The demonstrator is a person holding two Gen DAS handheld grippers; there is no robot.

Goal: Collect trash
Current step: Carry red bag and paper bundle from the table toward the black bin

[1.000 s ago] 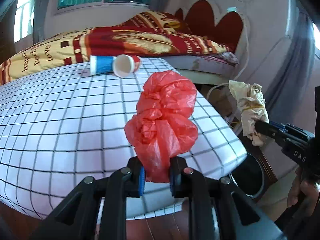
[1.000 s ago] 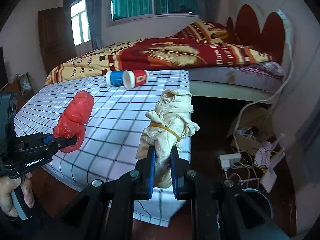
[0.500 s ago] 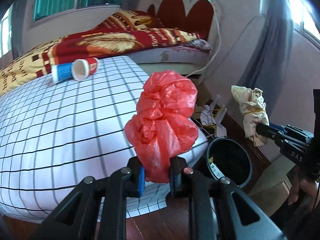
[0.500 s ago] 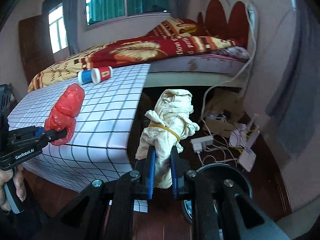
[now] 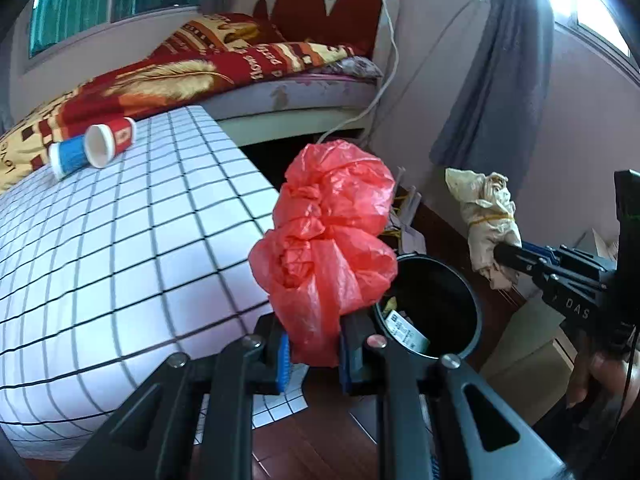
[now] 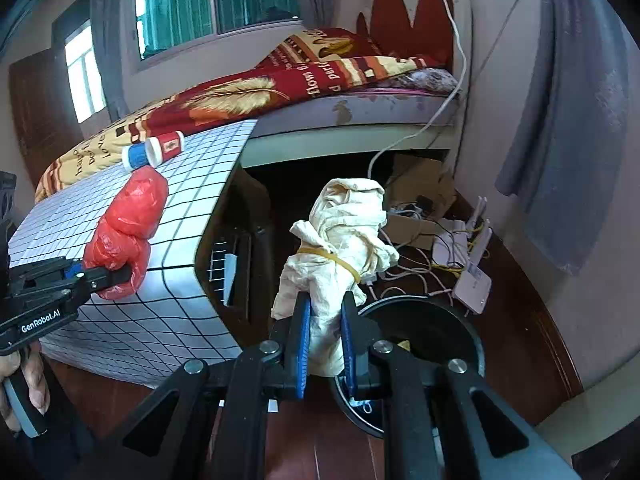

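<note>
My left gripper point(image 5: 314, 350) is shut on a crumpled red plastic bag point(image 5: 328, 248), held in the air beside the table's right edge; the bag also shows in the right wrist view point(image 6: 128, 224). My right gripper point(image 6: 326, 344) is shut on a cream paper wad tied with a rubber band point(image 6: 340, 256), also seen in the left wrist view point(image 5: 486, 216). A black round bin point(image 5: 436, 308) stands on the floor just beyond both grippers; its rim shows in the right wrist view point(image 6: 460, 320). Some scraps lie inside it.
A table with a white checked cloth point(image 5: 120, 232) holds a blue paper cup point(image 5: 70, 158) and a red paper cup point(image 5: 114, 142) lying on their sides. A bed point(image 6: 320, 88) stands behind. Cables, routers point(image 6: 472, 276) and cardboard lie on the floor by the wall.
Both grippers have swung right, off the table and toward the floor, carrying their loads. The black bin has come into view below and close to both.
</note>
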